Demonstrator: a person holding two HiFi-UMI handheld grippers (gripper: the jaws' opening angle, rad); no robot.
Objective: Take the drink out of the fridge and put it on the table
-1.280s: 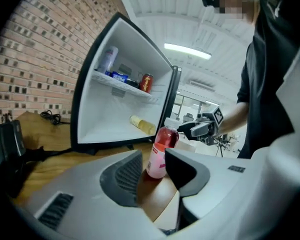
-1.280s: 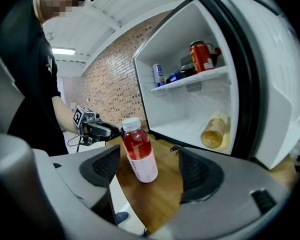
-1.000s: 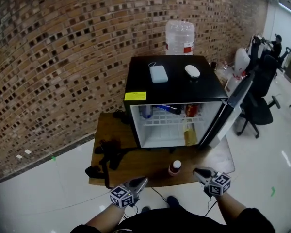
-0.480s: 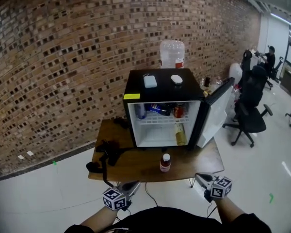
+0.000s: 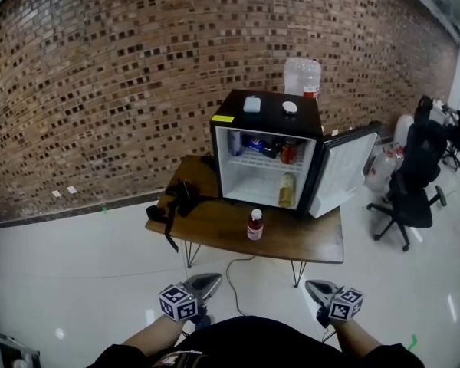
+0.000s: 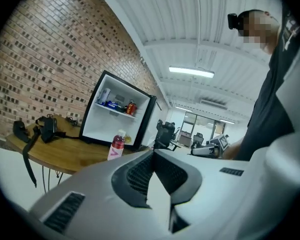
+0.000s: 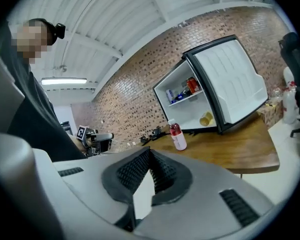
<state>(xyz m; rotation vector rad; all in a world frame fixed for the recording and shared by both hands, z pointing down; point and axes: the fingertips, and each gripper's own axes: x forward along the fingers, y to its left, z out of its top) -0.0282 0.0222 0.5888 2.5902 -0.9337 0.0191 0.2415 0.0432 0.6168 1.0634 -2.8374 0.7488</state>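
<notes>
Head view, centre: drink (image 5: pixel 254 225) upright, white-capped, red inside, label perhaps pink; my left gripper (image 5: pixel 213 279) and right gripper (image 5: pixel 310 284) clenched empty.

The wooden table (image 5: pixel 314 240) carries an open black fridge (image 5: pixel 254 184), a red drink bottle (image 5: pixel 254 225) and black straps (image 5: pixel 176 202).

Fridge (image 5: pixel 270 113) is sitting on the table's (image 5: pixel 307 240) far side, door (image 5: pixel 343 173) standing open rightward; bottle (image 5: pixel 254 225) is standing just near of it; straps (image 5: pixel 178 200) are lying left; jug (image 5: pixel 302 76) is standing behind.
</notes>
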